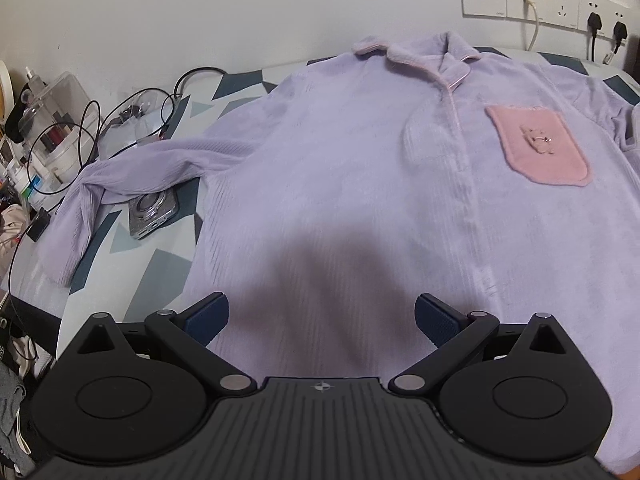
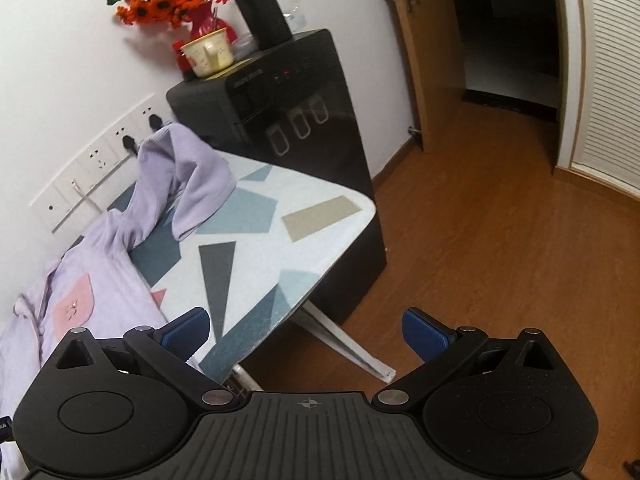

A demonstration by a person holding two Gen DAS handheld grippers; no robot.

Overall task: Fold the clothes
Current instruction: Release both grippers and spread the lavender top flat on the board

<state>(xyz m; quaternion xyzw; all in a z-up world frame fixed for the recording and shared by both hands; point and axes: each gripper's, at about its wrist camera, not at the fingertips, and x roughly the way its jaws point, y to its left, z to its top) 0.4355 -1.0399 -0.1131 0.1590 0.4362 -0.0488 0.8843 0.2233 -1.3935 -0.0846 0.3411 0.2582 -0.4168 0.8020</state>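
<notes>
Both grippers, left gripper [image 1: 322, 320] and right gripper [image 2: 306, 334], hang at frame bottom with jaws spread wide, holding nothing. Beyond, the lilac pajama top [image 1: 360, 184] lies flat across the patterned table [image 2: 280, 216], so I'd pinch the crumpled sleeve [image 2: 188, 184] at upper left by its cuff and fold it inward smoothly.

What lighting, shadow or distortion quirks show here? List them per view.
Left wrist: a dark soft shadow falls on the lilac pyjama top between the open left gripper; fisheye bends the wall sockets. Right wrist: the doorway is dark, the table edge curves.
</notes>
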